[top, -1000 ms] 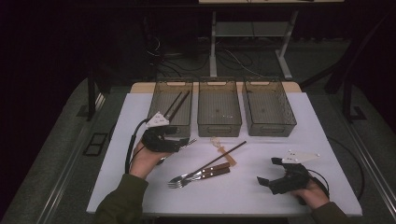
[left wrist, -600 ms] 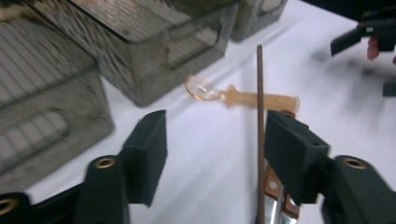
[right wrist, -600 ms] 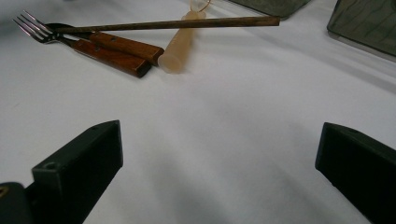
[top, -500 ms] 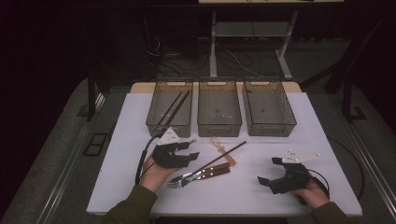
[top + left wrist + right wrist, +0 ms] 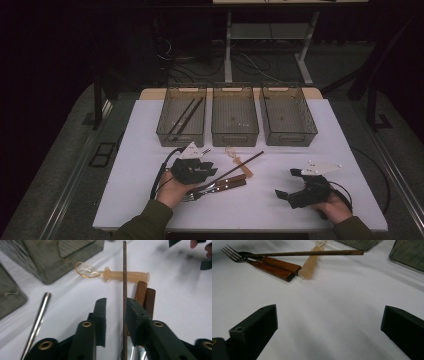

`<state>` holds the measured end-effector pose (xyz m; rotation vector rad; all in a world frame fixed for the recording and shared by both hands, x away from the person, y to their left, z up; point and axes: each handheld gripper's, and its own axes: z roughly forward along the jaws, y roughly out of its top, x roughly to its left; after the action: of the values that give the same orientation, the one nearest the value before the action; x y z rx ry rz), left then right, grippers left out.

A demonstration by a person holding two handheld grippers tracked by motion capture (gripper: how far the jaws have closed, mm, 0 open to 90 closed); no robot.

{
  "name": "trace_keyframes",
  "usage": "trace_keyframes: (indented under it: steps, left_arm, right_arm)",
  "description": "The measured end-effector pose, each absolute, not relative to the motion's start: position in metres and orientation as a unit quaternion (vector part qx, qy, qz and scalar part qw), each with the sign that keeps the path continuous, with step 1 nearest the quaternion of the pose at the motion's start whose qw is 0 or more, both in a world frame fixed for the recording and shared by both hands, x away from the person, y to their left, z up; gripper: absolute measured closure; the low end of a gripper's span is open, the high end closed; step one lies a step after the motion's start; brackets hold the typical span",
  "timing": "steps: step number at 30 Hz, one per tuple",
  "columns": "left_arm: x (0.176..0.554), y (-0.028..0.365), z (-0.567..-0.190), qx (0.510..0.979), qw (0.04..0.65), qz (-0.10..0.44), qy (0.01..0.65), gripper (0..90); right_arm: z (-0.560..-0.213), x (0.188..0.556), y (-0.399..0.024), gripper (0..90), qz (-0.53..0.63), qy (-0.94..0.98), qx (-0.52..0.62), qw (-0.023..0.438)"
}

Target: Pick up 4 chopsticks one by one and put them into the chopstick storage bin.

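Observation:
A long dark chopstick point(image 5: 243, 164) lies slanted over two wooden-handled forks point(image 5: 227, 182) near the table's middle. Beside them is a clear spoon with a tan handle point(image 5: 241, 161). My left gripper point(image 5: 211, 172) is low over the chopstick's near end. In the left gripper view the chopstick point(image 5: 124, 277) runs between the jaws of the left gripper point(image 5: 116, 301). It lies against the right pad, and a gap remains on the left. These jaws have just been closing. My right gripper point(image 5: 287, 186) rests open at the front right, and its view shows the forks point(image 5: 272, 266) and chopstick point(image 5: 312, 253) ahead.
Three smoky plastic bins stand in a row at the back: the left bin point(image 5: 180, 136) holds two dark chopsticks point(image 5: 186, 115), beside the middle bin point(image 5: 235, 136) and the right bin point(image 5: 290, 137). A thin metal stick point(image 5: 40, 315) lies left of my left gripper. Cables trail on the white table point(image 5: 140, 165).
My left hand has moved right and down to the chopstick, and its jaws have narrowed around it. The right hand has kept still.

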<state>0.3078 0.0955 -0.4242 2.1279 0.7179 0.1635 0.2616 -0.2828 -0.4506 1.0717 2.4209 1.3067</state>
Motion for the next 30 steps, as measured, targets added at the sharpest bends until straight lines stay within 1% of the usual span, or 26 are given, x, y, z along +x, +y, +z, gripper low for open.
trace_keyframes:
  steps: [5,11,24,30]
  left_arm:
    - [0.308,0.086,-0.430,0.866,0.415,0.057,0.273,77.2]
    - [0.309,0.078,-0.432,0.869,0.416,0.054,0.263,78.7]
    - [0.315,0.073,-0.437,0.868,0.415,0.042,0.269,78.7]
    - [0.317,0.069,-0.437,0.878,0.398,0.040,0.263,76.6]
  right_arm:
    - [-0.451,0.262,-0.283,0.7,0.439,0.817,0.362,0.095]
    - [-0.451,0.262,-0.283,0.7,0.439,0.818,0.360,0.095]
    - [-0.451,0.262,-0.282,0.7,0.438,0.818,0.360,0.096]
    - [-0.451,0.262,-0.282,0.7,0.438,0.818,0.360,0.095]
